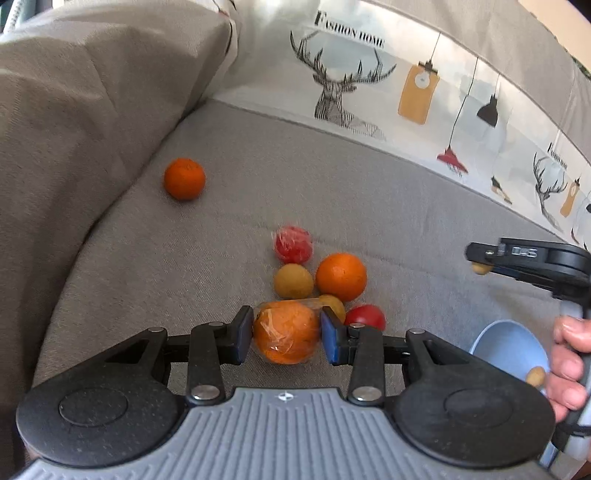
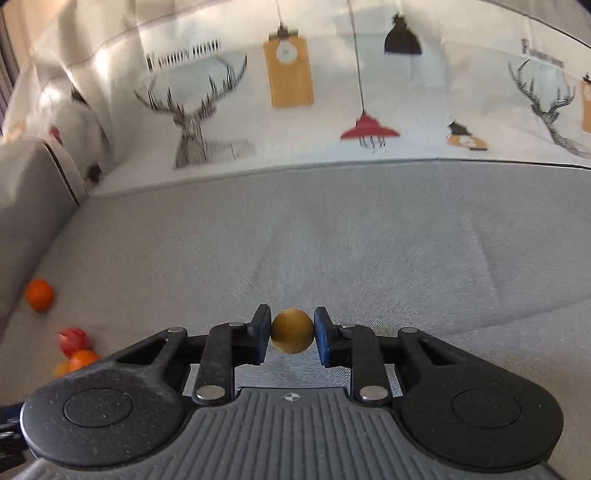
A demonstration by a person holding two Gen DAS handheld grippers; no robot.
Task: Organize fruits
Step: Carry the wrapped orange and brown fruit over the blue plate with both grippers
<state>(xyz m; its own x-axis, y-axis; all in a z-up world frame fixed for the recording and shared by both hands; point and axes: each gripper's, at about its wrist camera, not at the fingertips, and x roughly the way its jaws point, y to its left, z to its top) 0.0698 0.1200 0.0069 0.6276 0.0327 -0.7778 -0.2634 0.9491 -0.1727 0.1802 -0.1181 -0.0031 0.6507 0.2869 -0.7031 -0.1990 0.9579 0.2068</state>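
The right gripper (image 2: 292, 336) clamps a small brown fruit (image 2: 292, 336); the blue bowl (image 1: 495, 343) lies at five o'clock from the fruit pile, nearer this hand. The left gripper (image 1: 286, 334) grips a wrapped orange (image 1: 286, 332).

I read "FASHION HOME" above deer-head drawing on white printed fabric sofa back (image 1: 351, 35); repeat at right edge, too small.

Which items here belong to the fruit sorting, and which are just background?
Job:
- wrapped orange, in left gripper
- small brown fruit, in right gripper
- fruit pile
- lone orange
- blue bowl

Background:
- printed cushions
- grey sofa seat
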